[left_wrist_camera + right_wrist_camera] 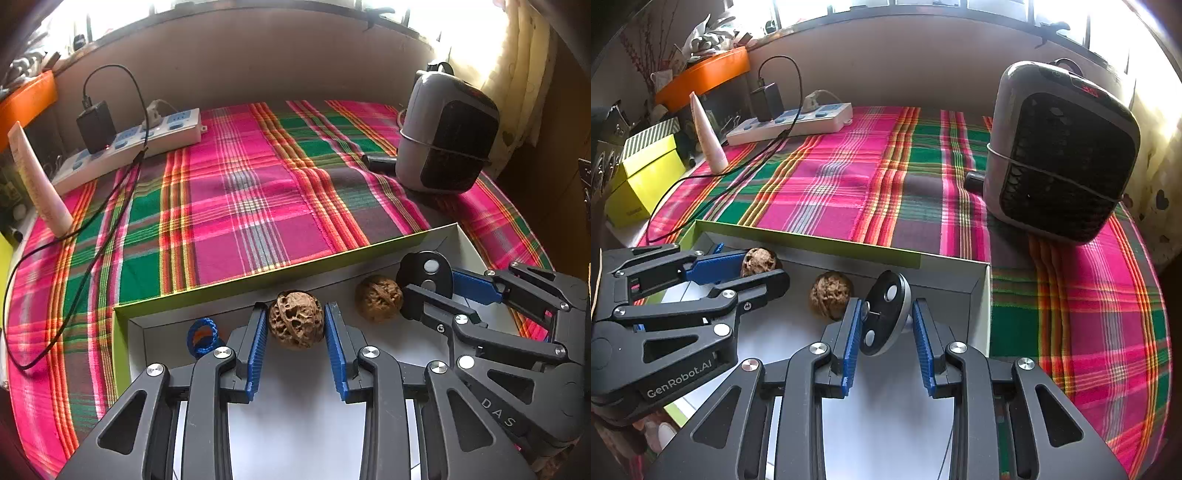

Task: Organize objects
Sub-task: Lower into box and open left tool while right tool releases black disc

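Both grippers work inside the white box (466,242), which is the landmark here. The left gripper (296,325) has its jaws apart around a walnut (295,319) near the box's far wall, pads just beside it but not clearly pressing. The right gripper (886,325) straddles a black disc (884,314) near the box's far right corner, jaws apart, one pad touching its edge. A second walnut (831,294) lies between them. The walnut is round and likely to roll, so centring it between the pads before closing slowly seems wise; the tilted disc may slip.
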A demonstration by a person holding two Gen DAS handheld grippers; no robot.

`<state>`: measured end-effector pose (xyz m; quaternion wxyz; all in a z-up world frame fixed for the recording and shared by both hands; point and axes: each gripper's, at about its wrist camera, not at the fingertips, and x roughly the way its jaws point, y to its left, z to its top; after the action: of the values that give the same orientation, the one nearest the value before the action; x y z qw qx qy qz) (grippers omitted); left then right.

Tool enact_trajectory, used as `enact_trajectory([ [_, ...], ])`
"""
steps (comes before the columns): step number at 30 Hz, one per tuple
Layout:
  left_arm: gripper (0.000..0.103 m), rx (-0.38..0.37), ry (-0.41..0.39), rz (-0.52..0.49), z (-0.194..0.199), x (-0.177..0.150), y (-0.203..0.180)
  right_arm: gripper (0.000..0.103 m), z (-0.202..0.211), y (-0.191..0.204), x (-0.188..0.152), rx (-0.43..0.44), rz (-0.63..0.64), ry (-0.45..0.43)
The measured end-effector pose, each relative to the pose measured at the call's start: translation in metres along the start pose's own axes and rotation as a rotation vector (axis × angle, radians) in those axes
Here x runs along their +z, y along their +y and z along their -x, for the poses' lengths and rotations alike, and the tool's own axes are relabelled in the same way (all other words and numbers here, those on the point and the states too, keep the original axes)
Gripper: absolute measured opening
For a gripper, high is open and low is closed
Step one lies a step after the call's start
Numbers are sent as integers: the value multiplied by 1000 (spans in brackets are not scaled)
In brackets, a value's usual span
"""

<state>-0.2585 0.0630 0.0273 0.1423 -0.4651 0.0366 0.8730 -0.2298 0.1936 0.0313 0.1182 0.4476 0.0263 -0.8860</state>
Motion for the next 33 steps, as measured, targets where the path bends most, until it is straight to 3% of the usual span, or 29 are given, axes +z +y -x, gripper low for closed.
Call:
enact_trajectory([
  [20, 29, 4, 18, 12, -3, -1, 1, 29, -2, 0, 2, -3, -19, 4],
  [27, 32, -5, 8, 21, 4, -1, 1, 43, 2, 1, 0, -7, -23, -5],
  [33, 34, -1, -3, 28, 9, -2, 4, 44, 6, 1, 0, -20, -25, -10],
])
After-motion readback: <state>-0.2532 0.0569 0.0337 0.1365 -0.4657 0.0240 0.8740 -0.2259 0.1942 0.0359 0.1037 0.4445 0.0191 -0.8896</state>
